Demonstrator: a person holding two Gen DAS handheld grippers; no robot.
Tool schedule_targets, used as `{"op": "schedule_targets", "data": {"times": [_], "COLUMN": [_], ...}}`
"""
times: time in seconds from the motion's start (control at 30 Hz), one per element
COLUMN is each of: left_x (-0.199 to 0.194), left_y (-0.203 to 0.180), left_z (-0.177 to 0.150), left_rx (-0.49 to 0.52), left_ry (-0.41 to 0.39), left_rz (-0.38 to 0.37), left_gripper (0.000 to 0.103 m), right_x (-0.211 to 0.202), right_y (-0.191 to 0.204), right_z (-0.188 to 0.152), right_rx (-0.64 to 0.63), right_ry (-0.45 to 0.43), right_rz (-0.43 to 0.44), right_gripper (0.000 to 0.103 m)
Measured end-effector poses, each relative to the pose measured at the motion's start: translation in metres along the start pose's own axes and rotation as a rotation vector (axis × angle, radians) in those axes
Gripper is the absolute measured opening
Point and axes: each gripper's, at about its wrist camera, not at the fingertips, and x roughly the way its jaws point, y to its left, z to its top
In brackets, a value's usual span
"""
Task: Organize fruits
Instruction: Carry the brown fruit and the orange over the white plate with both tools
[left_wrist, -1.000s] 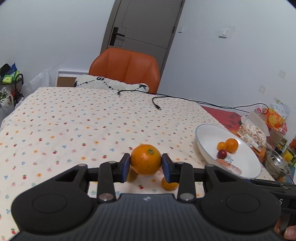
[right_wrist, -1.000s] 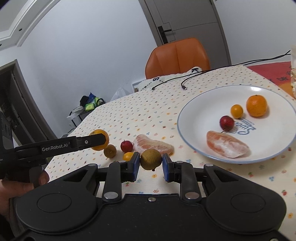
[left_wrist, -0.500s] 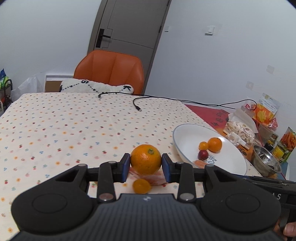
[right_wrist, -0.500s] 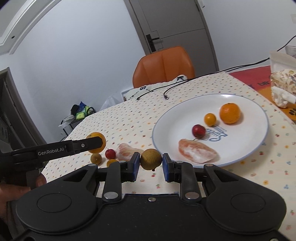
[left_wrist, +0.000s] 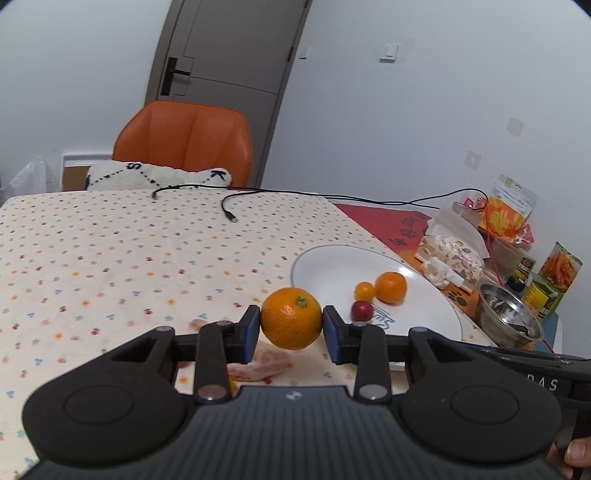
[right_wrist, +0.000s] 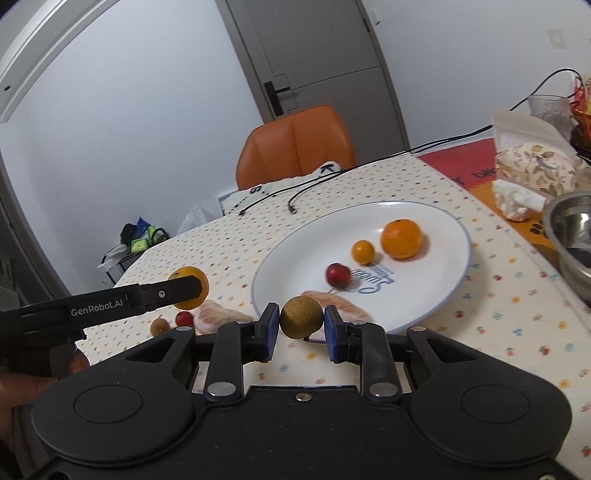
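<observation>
Now, my left gripper (left_wrist: 291, 324): clamped on a round, dimpled orange (left_wrist: 291, 323), held above the tablecloth.
My right gripper (right_wrist: 301, 322): clamped on a dull brown longan (right_wrist: 301, 322).
Change: glossy white plate (right_wrist: 436, 295) nearer than before.

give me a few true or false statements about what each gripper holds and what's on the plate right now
1. The left gripper is clamped on an orange. True.
2. The right gripper is open with nothing between its fingers. False: it is shut on a small brownish-green fruit.
3. The white plate holds a small red fruit. True.
4. The white plate holds no orange-coloured fruit. False: a whole orange and a smaller orange fruit lie on it.
5. A peeled citrus segment lies on the tablecloth left of the plate. True.
</observation>
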Motion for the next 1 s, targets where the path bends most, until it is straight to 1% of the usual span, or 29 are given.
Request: {"op": "schedule_targets", "data": {"times": [0.47,0.7,1.0], "left_x": [0.032,0.044,0.050], "left_y": [-0.021,-0.025,-0.027], "left_z": [0.003,0.006,0.007], "left_rx": [0.009,0.015,-0.002], "left_ry": [0.020,0.034,0.048], "left_rz": [-0.061,-0.070,-0.073], "left_gripper": [0.035,0.035,0.035], "right_x": [-0.005,0.000,0.004], "right_y": [-0.025,-0.030,-0.030], "right_z": [0.007,0.011,0.013], "right_rx": [0.026,0.033,0.039], "right_ry": [-0.006,-0.011,-0.016], "right_rz": [-0.072,-0.078,-0.070], "right_gripper": [0.025,0.025,0.025]}}
